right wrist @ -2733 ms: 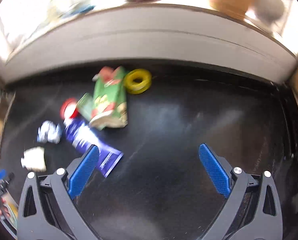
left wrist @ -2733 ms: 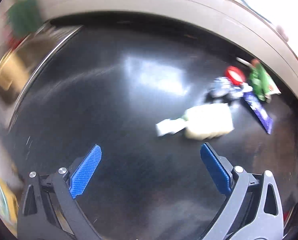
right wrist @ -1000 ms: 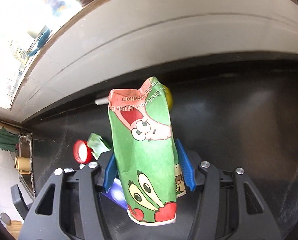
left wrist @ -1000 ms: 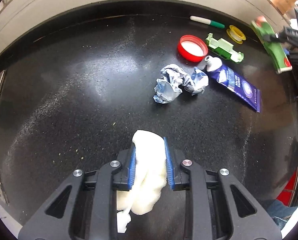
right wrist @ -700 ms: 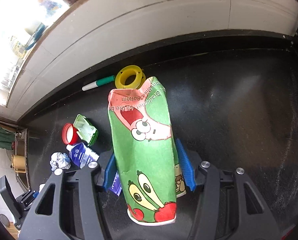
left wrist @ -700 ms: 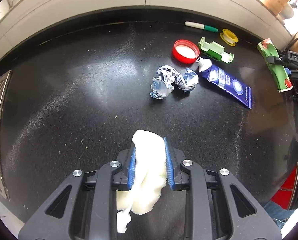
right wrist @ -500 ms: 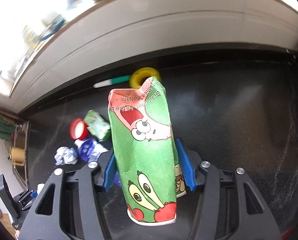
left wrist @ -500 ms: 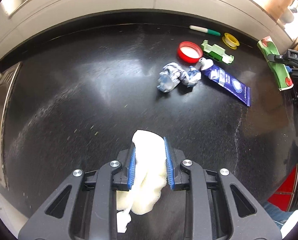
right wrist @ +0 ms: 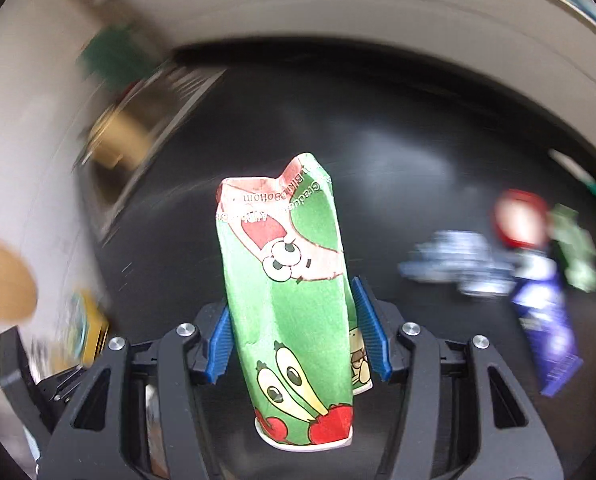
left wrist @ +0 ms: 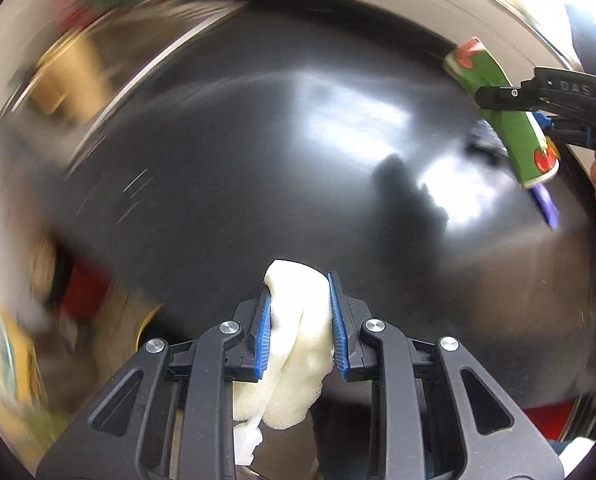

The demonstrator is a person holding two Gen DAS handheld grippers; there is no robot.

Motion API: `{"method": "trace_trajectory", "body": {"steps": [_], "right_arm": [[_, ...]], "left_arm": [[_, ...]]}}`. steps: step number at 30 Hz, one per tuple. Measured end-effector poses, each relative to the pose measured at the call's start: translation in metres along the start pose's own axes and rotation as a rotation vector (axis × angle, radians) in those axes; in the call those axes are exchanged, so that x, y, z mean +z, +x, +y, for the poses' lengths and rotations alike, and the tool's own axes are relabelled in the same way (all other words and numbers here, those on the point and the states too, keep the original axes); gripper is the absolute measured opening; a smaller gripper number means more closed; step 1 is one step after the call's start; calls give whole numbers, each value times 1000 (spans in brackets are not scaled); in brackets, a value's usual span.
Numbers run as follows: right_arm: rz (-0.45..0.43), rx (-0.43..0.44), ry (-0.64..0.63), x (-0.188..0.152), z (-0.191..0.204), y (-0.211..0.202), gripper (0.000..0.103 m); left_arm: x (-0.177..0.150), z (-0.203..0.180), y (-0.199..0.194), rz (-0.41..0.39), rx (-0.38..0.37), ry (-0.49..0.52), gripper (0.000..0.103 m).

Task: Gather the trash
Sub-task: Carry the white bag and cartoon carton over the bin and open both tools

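Both wrist views are smeared by motion blur, so background detail is read with caution. The left gripper (left wrist: 298, 312) is seen with its jaws pinching a pale, spongy wad (left wrist: 294, 344), likely foam or a crumpled napkin; a thin white tail hangs from the wad below the jaws. The right gripper (right wrist: 294, 340) is seen with its jaws pressed against a crushed green cartoon-print paper cup (right wrist: 290, 300), held mouth-down with its dented base pointing away from the camera. From the left wrist view the same cup (left wrist: 505, 116) is seen up and to the right of the wad, clear of the black counter (left wrist: 258, 152). Neither held item touches the counter. To the right of the cup, in the right wrist view, more rubbish lies on the counter: a crumpled foil wad (right wrist: 457, 268), a red lid (right wrist: 521, 220), a blue tube (right wrist: 545, 324), a green plastic piece (right wrist: 577, 252) and, at the far edge, something yellow, too blurred to name. To the left of the cup a sink (right wrist: 146, 136) is made out only as blur. The step in hand is judged to be the carry: both pieces are lifted and a bin is wanted. No bin can be identified in either view. The next move is judged to call for both loads being brought over a receptacle, jaws released there, then a return for the items right of the cup.
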State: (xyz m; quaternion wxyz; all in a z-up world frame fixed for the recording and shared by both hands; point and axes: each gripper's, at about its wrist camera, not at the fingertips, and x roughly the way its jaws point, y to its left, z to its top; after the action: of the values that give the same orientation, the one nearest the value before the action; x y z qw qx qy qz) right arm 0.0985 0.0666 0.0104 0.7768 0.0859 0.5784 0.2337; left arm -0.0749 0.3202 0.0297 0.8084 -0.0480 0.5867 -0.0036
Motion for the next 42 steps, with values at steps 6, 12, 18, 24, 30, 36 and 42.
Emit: {"method": "trace_trajectory", "body": {"steps": [6, 12, 18, 24, 30, 36, 42], "right_arm": [[202, 156, -395, -58, 190, 71, 54], [365, 125, -735, -145, 305, 145, 54], [526, 15, -810, -202, 312, 271, 54], [582, -36, -767, -217, 293, 350, 54], [604, -73, -732, -212, 282, 386, 55], [559, -28, -760, -204, 300, 371, 92], [479, 117, -706, -179, 328, 293, 96]], "left_arm": [[-99, 117, -17, 9, 89, -386, 25], [-172, 174, 16, 23, 81, -639, 25], [-210, 185, 114, 73, 105, -732, 25], [-236, 198, 197, 98, 44, -814, 24], [-239, 208, 221, 65, 12, -869, 25], [-244, 215, 191, -70, 58, -963, 96], [-255, 203, 114, -132, 140, -964, 96]]}}
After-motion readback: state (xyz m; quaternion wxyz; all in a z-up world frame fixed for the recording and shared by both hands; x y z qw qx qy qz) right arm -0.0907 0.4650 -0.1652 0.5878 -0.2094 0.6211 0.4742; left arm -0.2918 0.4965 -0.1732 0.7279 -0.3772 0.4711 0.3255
